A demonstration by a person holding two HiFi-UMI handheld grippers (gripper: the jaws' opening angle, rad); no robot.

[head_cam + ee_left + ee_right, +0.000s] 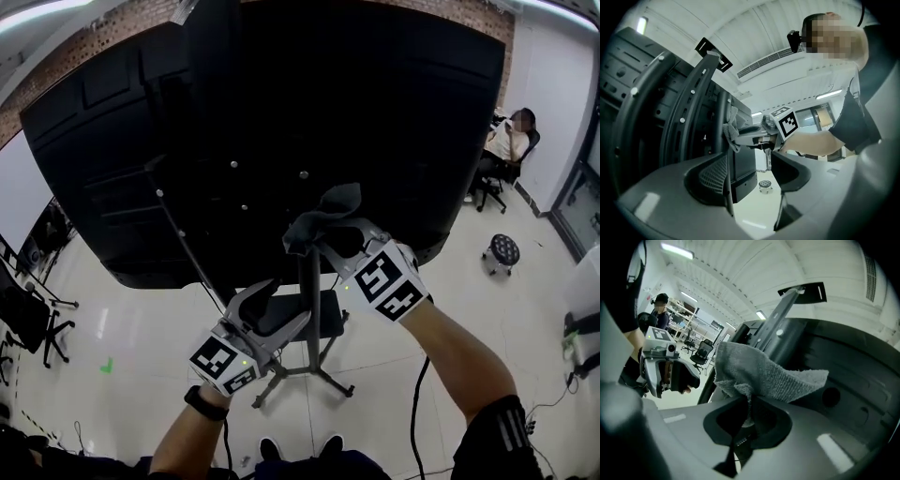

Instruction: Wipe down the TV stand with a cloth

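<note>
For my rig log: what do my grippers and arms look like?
The left gripper and right gripper are grey, each bearing a cube of black-and-white square markers. Black wristband on the left wrist; dark short sleeve with white stripes on the right arm; black cable beneath it.

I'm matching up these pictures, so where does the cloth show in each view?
Head view: cloth near centre, held in the right gripper.
Left gripper view: cloth left of centre, at mid height.
Right gripper view: cloth at centre, pinched in the jaws.
Shared landmark: the TV's black back.
</note>
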